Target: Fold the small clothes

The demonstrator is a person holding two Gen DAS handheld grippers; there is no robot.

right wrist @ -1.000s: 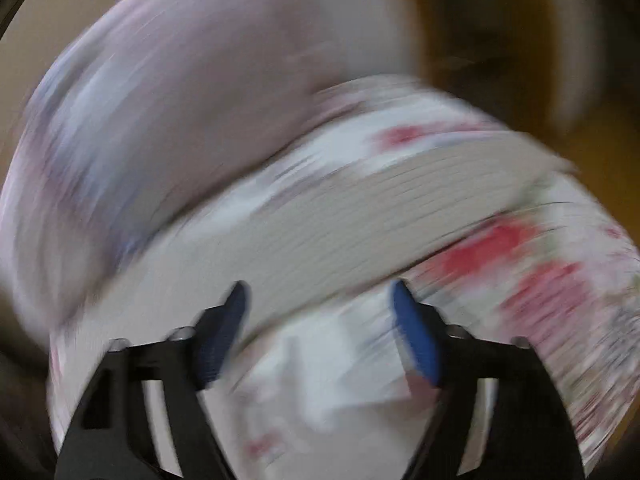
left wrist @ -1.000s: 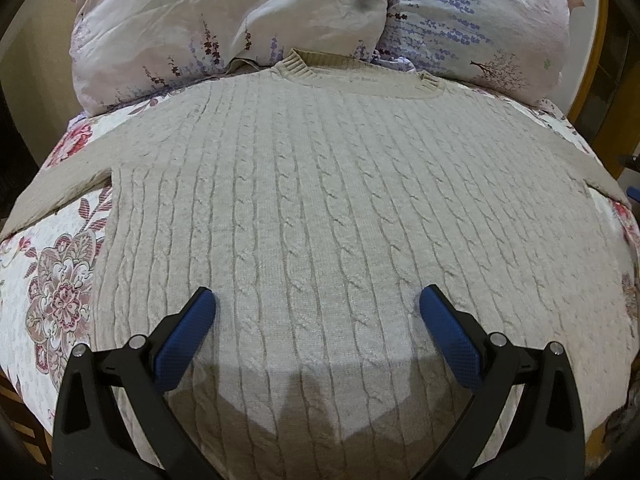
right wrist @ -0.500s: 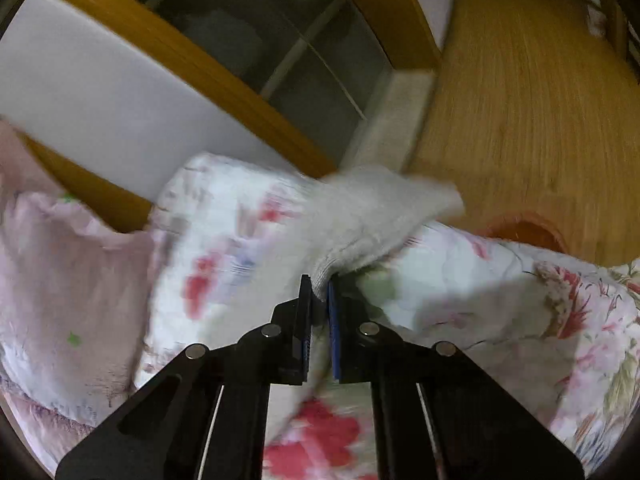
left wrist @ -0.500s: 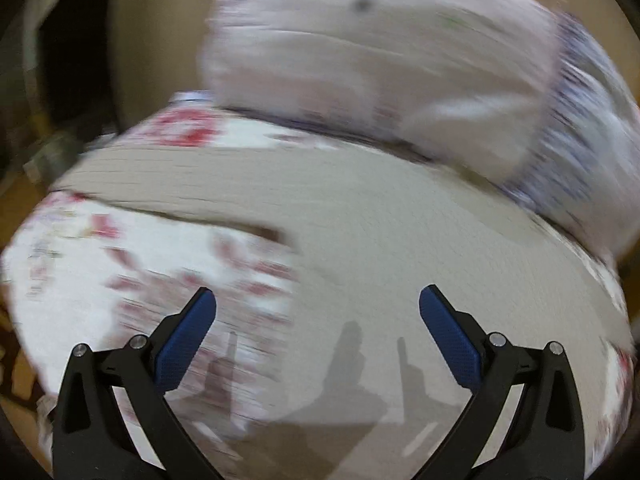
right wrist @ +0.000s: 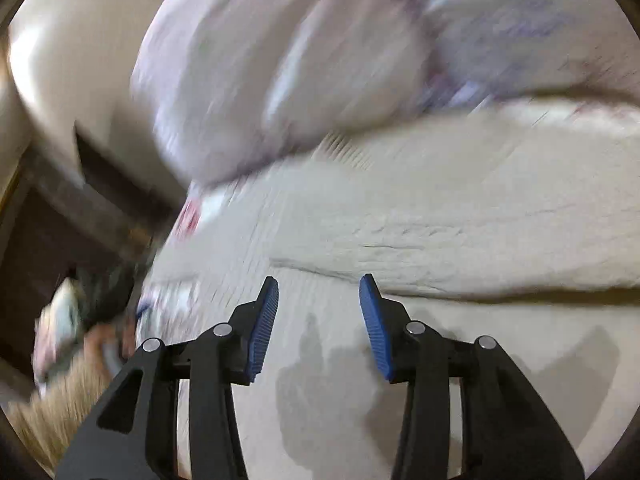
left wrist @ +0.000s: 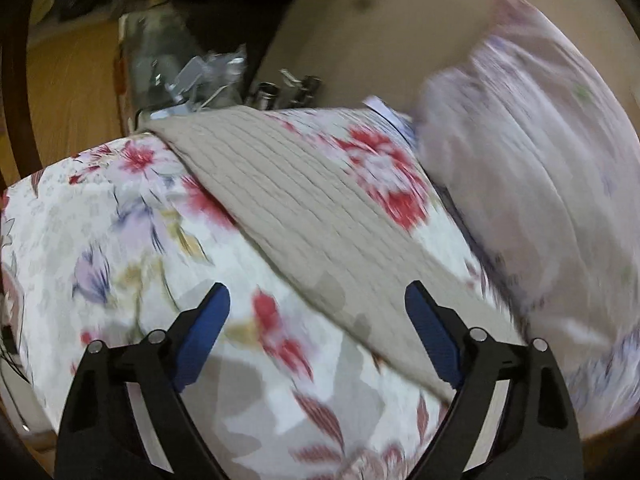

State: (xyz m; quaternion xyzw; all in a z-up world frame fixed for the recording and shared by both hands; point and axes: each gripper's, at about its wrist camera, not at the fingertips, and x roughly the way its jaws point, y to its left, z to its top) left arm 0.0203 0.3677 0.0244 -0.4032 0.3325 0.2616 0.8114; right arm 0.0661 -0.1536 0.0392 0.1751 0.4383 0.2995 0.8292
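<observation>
Both tools gape empty: left tool [left wrist: 318,326] and right tool [right wrist: 318,314] above the sweater [left wrist: 288,200].

The left gripper [left wrist: 318,330] has its jaws spread wide, the blue pads [left wrist: 202,338] far apart with nothing between them. The right gripper [right wrist: 318,320] is parted too, though more narrowly, its two ribbed blue pads [right wrist: 262,328] facing each other across an empty gap. Both sets of black arms reach in from the lower edge of their views.
</observation>
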